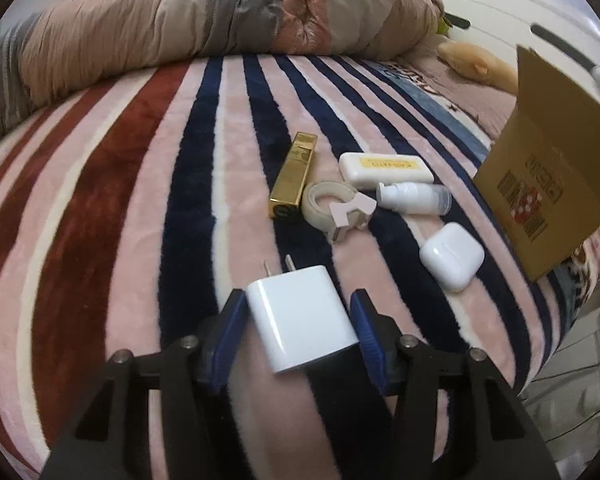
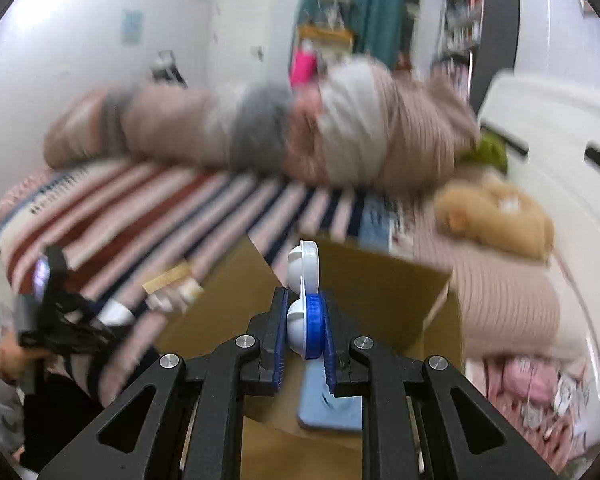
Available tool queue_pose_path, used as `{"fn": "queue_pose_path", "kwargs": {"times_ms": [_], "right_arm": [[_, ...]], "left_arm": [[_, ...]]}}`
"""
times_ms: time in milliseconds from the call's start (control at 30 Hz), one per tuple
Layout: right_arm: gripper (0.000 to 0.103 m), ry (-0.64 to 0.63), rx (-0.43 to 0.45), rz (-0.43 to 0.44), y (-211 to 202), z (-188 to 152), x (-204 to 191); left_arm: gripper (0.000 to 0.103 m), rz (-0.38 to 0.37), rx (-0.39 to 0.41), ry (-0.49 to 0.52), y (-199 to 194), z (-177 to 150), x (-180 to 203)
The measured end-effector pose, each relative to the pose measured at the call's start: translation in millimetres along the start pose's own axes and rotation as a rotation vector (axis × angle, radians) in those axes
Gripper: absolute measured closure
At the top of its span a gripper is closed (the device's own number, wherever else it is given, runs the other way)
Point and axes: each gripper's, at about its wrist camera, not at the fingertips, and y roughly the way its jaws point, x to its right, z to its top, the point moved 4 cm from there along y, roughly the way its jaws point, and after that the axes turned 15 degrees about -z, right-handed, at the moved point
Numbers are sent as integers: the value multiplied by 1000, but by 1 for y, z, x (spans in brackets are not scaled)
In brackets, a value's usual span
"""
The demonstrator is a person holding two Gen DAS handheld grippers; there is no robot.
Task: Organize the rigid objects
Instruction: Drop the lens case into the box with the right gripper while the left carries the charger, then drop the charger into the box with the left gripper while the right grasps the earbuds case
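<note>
The cardboard box (image 1: 548,176) stands at the far right of the bed with its flap raised, placed, in my judgement, as the collecting bin for the loose items. In the right wrist view its open mouth (image 2: 380,280) lies directly under the right gripper (image 2: 306,320), whose jaws are pinched on a contact lens case (image 2: 305,304), one blue cap and one white, held upright above the opening. A pale blue flat object (image 2: 328,404) already lies inside the box. That view is motion-blurred, so finer detail cannot be read.

The left gripper (image 1: 300,312) sits low over the bed, its jaws spread either side of a white charger plug (image 1: 300,312) with prongs pointing away. The right pad is at or very near the plug's side; a small gap shows at the left, so this is no firm grip yet. Judgement: the pick is about to close.

Remaining items lie clustered beyond the plug:
- gold bar-shaped case (image 1: 294,176), far left of the cluster;
- white oblong case with yellow label (image 1: 384,168);
- white earbud case (image 1: 452,256), nearest the box;
- tape roll with cutter (image 1: 334,208);
- small white pump bottle (image 1: 412,198), lying down.

Surface: a plush striped blanket (image 1: 140,200), soft, so items may tilt when pressed. A rolled quilt (image 1: 180,28) lies along the far edge, a plush toy (image 1: 476,64) at far right. Room: white walls, green curtain (image 2: 364,8), shelving (image 2: 460,20).
</note>
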Motion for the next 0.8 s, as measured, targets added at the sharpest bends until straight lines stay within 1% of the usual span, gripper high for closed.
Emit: {"fn": "queue_pose_path", "kwargs": {"times_ms": [100, 167, 200, 233, 267, 333, 367, 400, 433, 533, 567, 600, 667, 733, 800], "right_arm": [[91, 13, -113, 40, 33, -6, 1], [89, -6, -156, 41, 43, -8, -2], [79, -12, -163, 38, 46, -11, -1], [74, -16, -162, 34, 47, -13, -2], [69, -15, -150, 35, 43, -14, -2], [69, -1, -126, 47, 32, -16, -1], [69, 16, -97, 69, 25, -14, -1], [69, 29, -61, 105, 16, -11, -5], [69, 35, -8, 170, 0, -7, -11], [69, 16, 107, 279, -37, 7, -36], [69, -1, 142, 320, -50, 10, -46], [69, -13, 163, 358, -59, 12, -57], [69, -53, 170, 437, -74, 9, -85], [69, -93, 147, 482, -78, 1, -112], [69, -125, 113, 526, -75, -13, -139]], "left_arm": [[52, 1, 1, -6, 2, 2, -2], [53, 5, 1, -12, 4, 2, -2], [54, 13, 1, -7, 5, 2, -2], [55, 15, 3, -4, 5, 1, -2], [55, 12, 3, -5, 4, 2, -1], [55, 3, -5, -2, 0, 5, 0], [55, 1, 1, 4, -4, 7, 1], [55, 2, 11, 14, -10, 11, 3], [55, 3, 18, 25, -16, 15, 4], [55, 9, 66, 75, -48, 38, 14], [55, 9, 89, 98, -65, 50, 20], [55, 2, 106, 122, -79, 61, 27], [55, -12, 127, 173, -104, 81, 41], [55, -26, 140, 241, -125, 100, 62], [55, -64, 146, 289, -139, 117, 81]]}}
